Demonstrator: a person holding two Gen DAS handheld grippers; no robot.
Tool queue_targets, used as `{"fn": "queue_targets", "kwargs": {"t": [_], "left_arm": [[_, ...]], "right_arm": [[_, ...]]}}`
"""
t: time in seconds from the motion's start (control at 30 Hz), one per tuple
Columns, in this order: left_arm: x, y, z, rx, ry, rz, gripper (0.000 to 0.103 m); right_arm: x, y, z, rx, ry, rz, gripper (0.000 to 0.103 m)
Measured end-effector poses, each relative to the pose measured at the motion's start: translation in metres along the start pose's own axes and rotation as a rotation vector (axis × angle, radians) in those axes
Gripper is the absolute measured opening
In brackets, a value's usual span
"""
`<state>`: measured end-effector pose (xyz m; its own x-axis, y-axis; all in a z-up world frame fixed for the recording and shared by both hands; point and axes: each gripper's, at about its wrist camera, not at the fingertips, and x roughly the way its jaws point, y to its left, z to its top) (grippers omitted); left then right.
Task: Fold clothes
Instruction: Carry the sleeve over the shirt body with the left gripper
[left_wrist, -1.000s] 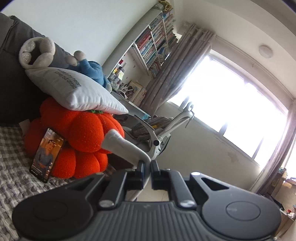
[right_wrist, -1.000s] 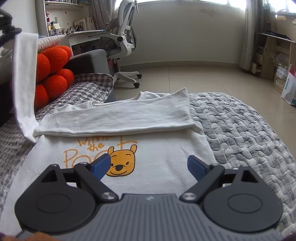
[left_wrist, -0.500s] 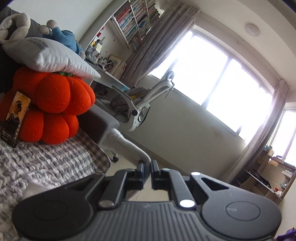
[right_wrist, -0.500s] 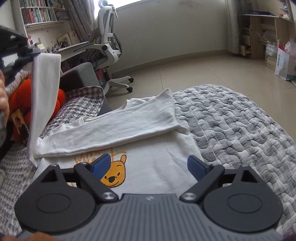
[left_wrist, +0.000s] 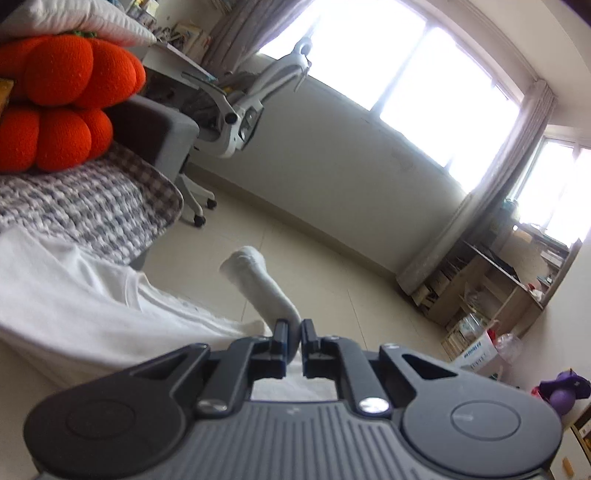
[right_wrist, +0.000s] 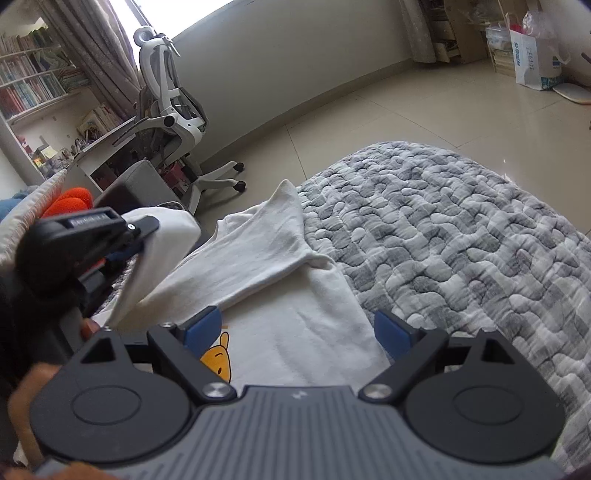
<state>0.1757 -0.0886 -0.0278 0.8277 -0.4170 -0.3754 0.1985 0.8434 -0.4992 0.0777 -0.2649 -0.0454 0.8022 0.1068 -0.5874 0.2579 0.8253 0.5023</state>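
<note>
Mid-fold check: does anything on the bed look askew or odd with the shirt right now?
Nothing damaged. The white shirt lies flat on the grey quilt, one sleeve already folded across its chest. The other sleeve is off the bed, pinched in the left tool: mid-fold, not a fault.

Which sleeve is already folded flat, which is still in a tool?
The right-side sleeve lies flat across the shirt; the left tool is shut on the other sleeve, lifted.

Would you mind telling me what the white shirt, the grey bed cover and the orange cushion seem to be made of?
Shirt: soft matte knit, probably cotton jersey; it drapes and creases limply.
Bed cover: quilted woven fabric, likely cotton; puffy stitched cells, no sheen.
Cushion: fuzzy plush, perhaps synthetic; nubbly pile over bulging stuffed lobes.
</note>
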Motion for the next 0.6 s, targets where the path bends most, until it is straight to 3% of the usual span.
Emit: {"fn": "queue_targets", "kwargs": {"t": [0.17,0.23,0.33,0.47,0.6], "left_arm": [[0.011,0.009,-0.018,0.004,0.109,-0.061,0.009],[0.012,0.013,-0.023,0.002,0.155,-0.079,0.018],[0.009,0.016,-0.028,0.012,0.208,-0.098,0.023],[-0.013,0.022,-0.02,0.025,0.224,-0.097,0.034],[-0.044,0.036,-0.002,0.018,0.189,-0.031,0.035]], "right_arm": [[-0.004,-0.004,0.003,0.054,0.012,0.024,0.092],[-0.005,-0.006,0.004,0.073,0.013,0.028,0.092],[-0.007,-0.013,0.006,0.119,0.018,0.035,0.092],[-0.008,-0.022,0.009,0.18,0.026,0.046,0.092],[-0.008,-0.028,0.012,0.21,0.025,0.061,0.092]]}}
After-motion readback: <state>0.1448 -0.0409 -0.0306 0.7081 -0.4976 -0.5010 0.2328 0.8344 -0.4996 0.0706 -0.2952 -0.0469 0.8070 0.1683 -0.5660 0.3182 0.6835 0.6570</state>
